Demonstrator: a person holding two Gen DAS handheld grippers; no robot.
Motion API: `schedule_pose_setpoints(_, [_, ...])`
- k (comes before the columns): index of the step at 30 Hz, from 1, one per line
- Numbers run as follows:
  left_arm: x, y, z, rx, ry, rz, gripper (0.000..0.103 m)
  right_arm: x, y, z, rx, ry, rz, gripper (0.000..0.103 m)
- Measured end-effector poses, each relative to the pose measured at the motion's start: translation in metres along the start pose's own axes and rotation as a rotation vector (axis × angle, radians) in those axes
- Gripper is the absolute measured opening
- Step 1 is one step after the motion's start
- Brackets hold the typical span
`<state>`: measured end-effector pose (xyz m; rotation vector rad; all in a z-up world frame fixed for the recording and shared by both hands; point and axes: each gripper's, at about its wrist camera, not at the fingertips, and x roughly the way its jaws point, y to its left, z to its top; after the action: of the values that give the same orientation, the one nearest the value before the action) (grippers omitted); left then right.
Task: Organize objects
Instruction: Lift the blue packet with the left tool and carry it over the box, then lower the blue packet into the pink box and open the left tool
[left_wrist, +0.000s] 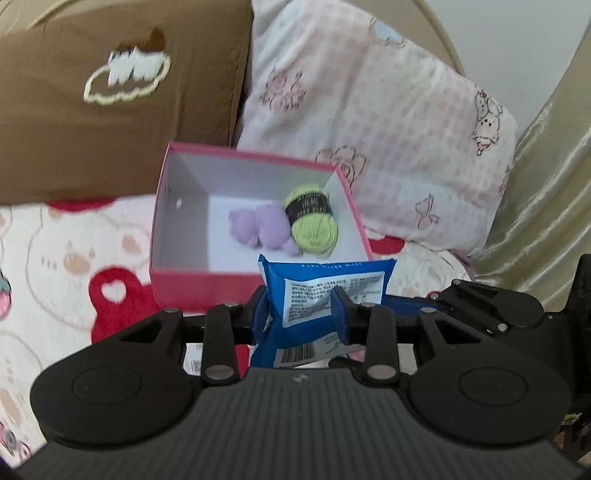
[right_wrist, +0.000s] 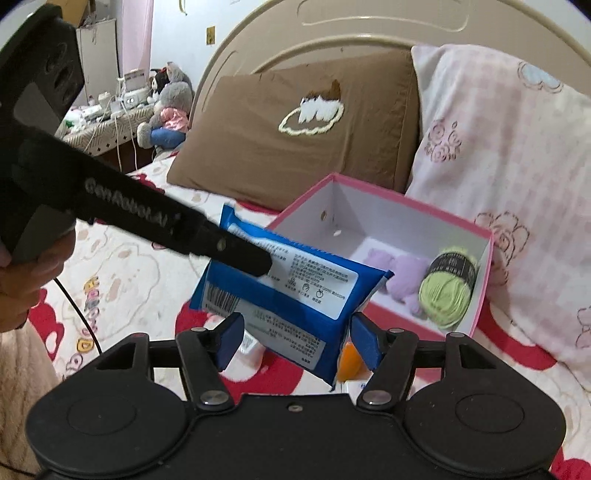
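Bedding printed with red hearts and cartoon bears covers the bed (right_wrist: 125, 266) I am working over, with a curved tan headboard (right_wrist: 369, 26) at the far end. I count two pillows leaning on it: one brown pillow (left_wrist: 110, 110) at the left and one pink checked pillow (left_wrist: 369, 122) at the right. One pink box (left_wrist: 192, 284) sits open on the bed just in front of them, holding three things: two lilac plush toys (left_wrist: 258, 229) side by side and one green yarn ball (left_wrist: 314, 225) with a black band against its right wall.

My left tongs (left_wrist: 301, 306) are pinching one blue wipes pack (left_wrist: 325, 291), which hangs in the air just near of the box. Its long axis runs from near-left to far-right in the right wrist view, the far end pointing toward the box, label side up. My right tongs (right_wrist: 295, 339) stand spread either side of the pack's (right_wrist: 291, 291) lower edge; I cannot tell whether the pads touch it.
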<state>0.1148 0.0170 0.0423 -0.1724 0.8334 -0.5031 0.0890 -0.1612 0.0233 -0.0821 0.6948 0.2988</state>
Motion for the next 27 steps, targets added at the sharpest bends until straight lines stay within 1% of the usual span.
schedule_pose_setpoints(4, [0.001, -0.004, 0.02, 0.011, 0.018, 0.036, 0.034, -0.002, -0.008, 0.016, 0.014, -0.005, 0.026, 0.07])
schedule_pose_setpoints(7, [0.005, -0.003, 0.035, 0.002, 0.025, 0.047, 0.034, 0.001, -0.013, 0.029, 0.021, -0.006, 0.023, 0.07])
schedule_pose_setpoints(9, [0.007, -0.002, 0.045, -0.004, 0.014, 0.044, 0.034, 0.003, -0.018, 0.039, 0.023, -0.012, 0.012, 0.07])
schedule_pose_setpoints(13, [0.007, 0.007, 0.063, -0.056, -0.025, 0.009, 0.034, 0.007, -0.03, 0.058, 0.036, -0.034, -0.007, 0.07])
schedule_pose_setpoints(16, [0.012, 0.01, 0.071, -0.06, -0.026, 0.015, 0.034, 0.01, -0.04, 0.07, 0.061, -0.057, 0.003, 0.07])
schedule_pose_setpoints(21, [0.032, 0.02, 0.085, -0.099, -0.02, 0.019, 0.034, 0.022, -0.057, 0.085, 0.114, -0.072, 0.019, 0.07])
schedule_pose_setpoints(26, [0.06, 0.03, 0.087, -0.1, 0.0, 0.035, 0.034, 0.044, -0.075, 0.092, 0.164, -0.039, 0.025, 0.067])
schedule_pose_setpoints(27, [0.068, 0.033, 0.087, -0.105, 0.009, 0.039, 0.034, 0.049, -0.077, 0.091, 0.169, -0.028, 0.023, 0.064])
